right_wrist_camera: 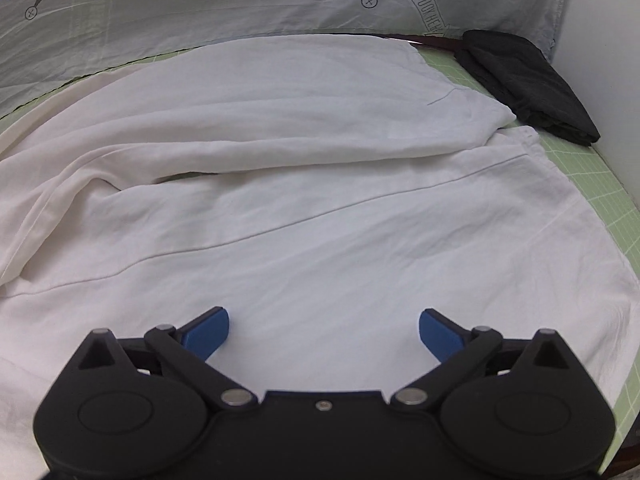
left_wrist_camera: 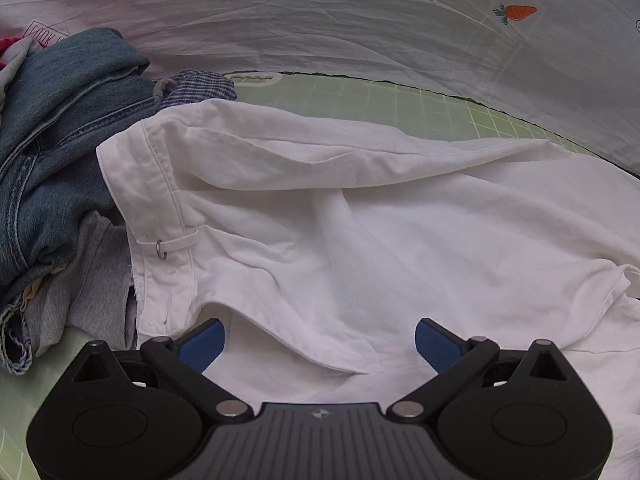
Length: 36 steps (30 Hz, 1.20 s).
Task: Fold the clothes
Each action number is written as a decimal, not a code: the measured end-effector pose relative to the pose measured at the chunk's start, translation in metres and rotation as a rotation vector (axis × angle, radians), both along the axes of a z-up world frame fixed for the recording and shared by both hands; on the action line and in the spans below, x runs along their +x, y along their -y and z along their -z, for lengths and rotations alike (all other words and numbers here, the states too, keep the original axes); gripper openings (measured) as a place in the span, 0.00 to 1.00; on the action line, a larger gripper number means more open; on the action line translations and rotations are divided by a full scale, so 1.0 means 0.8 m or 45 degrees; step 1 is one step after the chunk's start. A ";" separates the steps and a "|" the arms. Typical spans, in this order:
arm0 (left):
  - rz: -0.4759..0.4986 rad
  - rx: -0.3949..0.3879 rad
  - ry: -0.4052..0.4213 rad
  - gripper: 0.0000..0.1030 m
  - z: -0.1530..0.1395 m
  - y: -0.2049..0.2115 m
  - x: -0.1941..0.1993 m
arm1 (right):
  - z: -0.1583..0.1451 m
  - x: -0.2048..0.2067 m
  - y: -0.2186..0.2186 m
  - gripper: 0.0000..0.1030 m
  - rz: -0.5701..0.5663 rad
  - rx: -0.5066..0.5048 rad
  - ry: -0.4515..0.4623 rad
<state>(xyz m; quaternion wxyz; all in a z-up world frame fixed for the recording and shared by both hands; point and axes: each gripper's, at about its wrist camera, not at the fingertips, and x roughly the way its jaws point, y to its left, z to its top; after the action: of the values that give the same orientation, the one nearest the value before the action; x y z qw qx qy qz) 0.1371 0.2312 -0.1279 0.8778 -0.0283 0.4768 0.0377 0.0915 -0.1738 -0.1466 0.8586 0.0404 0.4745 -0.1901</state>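
White trousers (left_wrist_camera: 360, 220) lie spread on the green grid mat (left_wrist_camera: 400, 100). Their waistband with a belt loop and a small metal ring (left_wrist_camera: 162, 249) is at the left in the left wrist view. My left gripper (left_wrist_camera: 320, 340) is open and empty just above the cloth near the waist. In the right wrist view the two white legs (right_wrist_camera: 320, 200) stretch to the right, their hems near the mat's right edge. My right gripper (right_wrist_camera: 324, 330) is open and empty over the near leg.
A pile of unfolded clothes, with blue jeans (left_wrist_camera: 60, 120) and a grey garment (left_wrist_camera: 88, 280), lies left of the waistband. A folded black garment (right_wrist_camera: 528, 84) sits at the mat's far right corner by a white wall. A carrot-print sheet (right_wrist_camera: 240, 8) hangs behind.
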 end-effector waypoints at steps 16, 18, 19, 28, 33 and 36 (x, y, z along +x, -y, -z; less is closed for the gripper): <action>0.078 -0.288 -0.119 0.63 0.002 -0.053 0.119 | -0.008 0.046 -0.049 1.00 0.042 -0.254 -0.154; 0.064 -0.349 -0.151 0.63 -0.003 -0.065 0.127 | -0.008 0.050 -0.049 1.00 0.042 -0.258 -0.159; 0.057 -0.380 -0.167 0.63 -0.005 -0.070 0.131 | -0.008 0.052 -0.049 1.00 0.043 -0.257 -0.157; -0.066 -0.272 0.014 0.63 -0.043 -0.097 0.112 | -0.008 0.065 -0.047 1.00 0.055 -0.250 -0.139; 0.066 -0.103 -0.130 0.62 -0.015 -0.062 0.108 | -0.007 0.063 -0.038 1.00 0.091 -0.185 -0.108; 0.177 0.049 -0.219 0.62 0.005 -0.033 0.100 | -0.005 0.059 -0.032 1.00 0.112 -0.140 -0.085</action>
<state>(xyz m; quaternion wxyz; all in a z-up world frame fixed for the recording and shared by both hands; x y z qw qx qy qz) 0.2170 0.2577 -0.1318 0.8345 0.0252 0.5503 -0.0118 0.1385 -0.1483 -0.1427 0.8340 0.0076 0.4893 -0.2548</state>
